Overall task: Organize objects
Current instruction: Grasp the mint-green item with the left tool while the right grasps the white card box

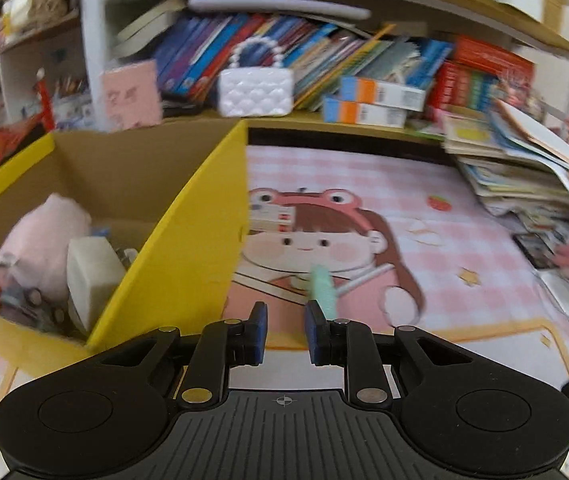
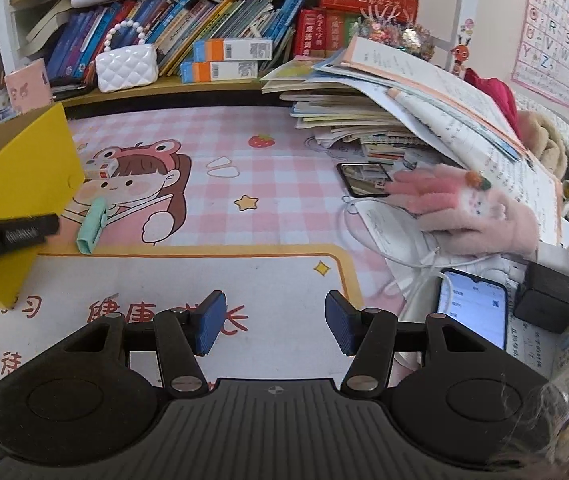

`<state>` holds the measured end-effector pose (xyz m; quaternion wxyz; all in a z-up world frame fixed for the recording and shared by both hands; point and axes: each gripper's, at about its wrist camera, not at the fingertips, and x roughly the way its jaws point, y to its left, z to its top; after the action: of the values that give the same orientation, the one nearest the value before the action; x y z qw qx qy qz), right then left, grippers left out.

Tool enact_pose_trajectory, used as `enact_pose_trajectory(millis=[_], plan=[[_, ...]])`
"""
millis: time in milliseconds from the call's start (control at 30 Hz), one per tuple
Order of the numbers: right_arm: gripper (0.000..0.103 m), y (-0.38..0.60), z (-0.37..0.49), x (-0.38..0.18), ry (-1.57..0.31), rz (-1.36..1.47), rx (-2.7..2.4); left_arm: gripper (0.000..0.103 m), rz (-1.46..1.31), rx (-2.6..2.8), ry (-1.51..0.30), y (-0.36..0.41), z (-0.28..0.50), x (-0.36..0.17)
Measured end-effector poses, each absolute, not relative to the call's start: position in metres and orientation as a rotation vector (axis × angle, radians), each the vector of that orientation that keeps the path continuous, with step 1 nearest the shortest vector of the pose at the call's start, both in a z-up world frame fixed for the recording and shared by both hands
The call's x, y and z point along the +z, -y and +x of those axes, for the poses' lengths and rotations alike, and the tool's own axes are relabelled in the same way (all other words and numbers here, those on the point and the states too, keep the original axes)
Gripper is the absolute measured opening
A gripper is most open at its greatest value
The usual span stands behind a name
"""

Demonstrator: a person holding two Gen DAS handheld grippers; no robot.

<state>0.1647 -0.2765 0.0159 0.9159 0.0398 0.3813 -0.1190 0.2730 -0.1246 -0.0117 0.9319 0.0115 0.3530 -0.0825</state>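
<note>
A yellow cardboard box stands at the left of the desk mat; it holds a pink plush toy, a white block and small items. A mint green tool lies on the mat just beyond my left gripper, which is open and empty. A small white and red box lies against the yellow box. My right gripper is open and empty above the mat. The mint tool, small box, yellow box and a pink glove show in the right wrist view.
A shelf of books with a white quilted purse runs along the back. A tall pile of books and papers fills the right side. Two phones, a white cable and a black charger lie at the right.
</note>
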Motion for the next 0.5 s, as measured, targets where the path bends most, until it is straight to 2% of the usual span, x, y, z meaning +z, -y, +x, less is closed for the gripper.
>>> enact_pose_trajectory(millis=[67,167,267,367,433,500], plan=[[0.053,0.276,0.171,0.014,-0.792,0.073,-0.232,0.028,0.006,-0.194,-0.739,0.121,0.281,-0.013],[0.053,0.275,0.182,0.014,-0.795,0.062,-0.217,0.052,0.030,-0.226,-0.738,0.131,0.285,-0.015],[0.053,0.275,0.191,0.016,-0.787,0.048,-0.204,0.052,0.080,-0.231,-0.718,0.144,0.288,-0.020],[0.053,0.275,0.200,0.019,-0.779,0.034,-0.192,0.047,0.094,-0.217,-0.756,0.152,0.303,-0.032],[0.053,0.274,0.206,0.021,-0.773,0.022,-0.183,0.040,0.099,-0.206,-0.776,0.155,0.312,-0.040],[0.053,0.274,0.211,0.023,-0.763,0.006,-0.171,0.028,0.104,-0.209,-0.787,0.158,0.318,-0.047]])
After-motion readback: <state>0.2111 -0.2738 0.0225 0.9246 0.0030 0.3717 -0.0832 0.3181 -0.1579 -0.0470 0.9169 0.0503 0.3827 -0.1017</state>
